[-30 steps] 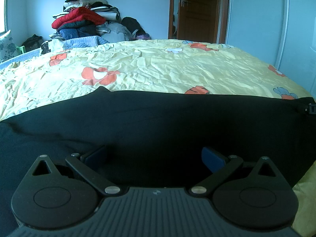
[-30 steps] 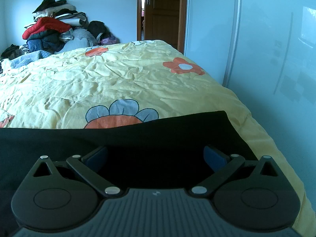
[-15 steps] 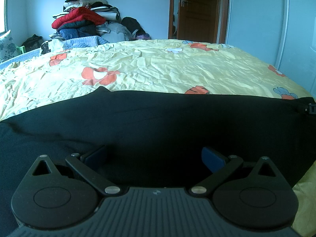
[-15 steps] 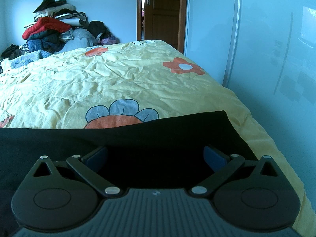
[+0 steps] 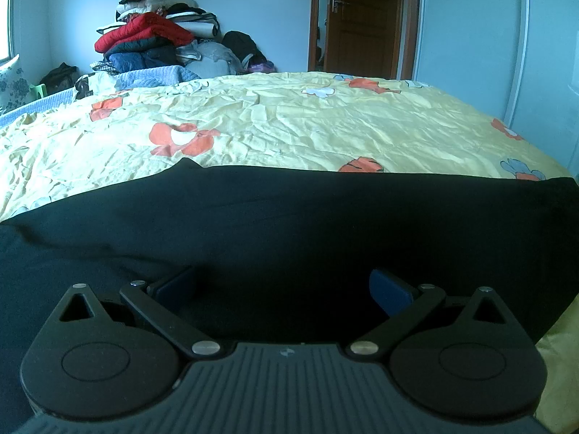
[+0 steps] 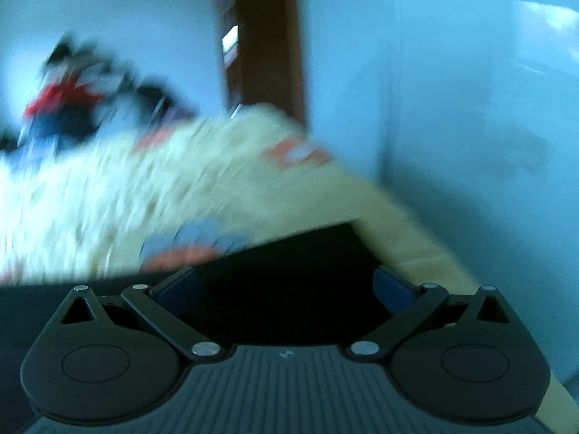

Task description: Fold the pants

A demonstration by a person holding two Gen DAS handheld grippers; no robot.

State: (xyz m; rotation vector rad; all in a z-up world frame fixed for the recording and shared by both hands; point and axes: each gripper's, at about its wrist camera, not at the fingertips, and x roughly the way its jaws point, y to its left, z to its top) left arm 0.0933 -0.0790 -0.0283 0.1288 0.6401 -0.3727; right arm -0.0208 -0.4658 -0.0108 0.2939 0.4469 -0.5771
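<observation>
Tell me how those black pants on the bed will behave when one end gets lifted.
The black pants will probably hang limp: they lie flat, dipping in soft creases along the flowered bedsheet. They look thin, so likely light. Lifted at one end, the rest may drag and bunch.

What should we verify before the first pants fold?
1. Left gripper open: ok.
2. Right gripper open: ok.
3. Pants flat on the bed: mostly ok, with wrinkles at left.
4. Cloth between left fingers: not ok, nothing pinched.
5. Right view sharp: not ok, blurred and tilted.
6. Pants edge location at right: cannot tell exactly.
</observation>
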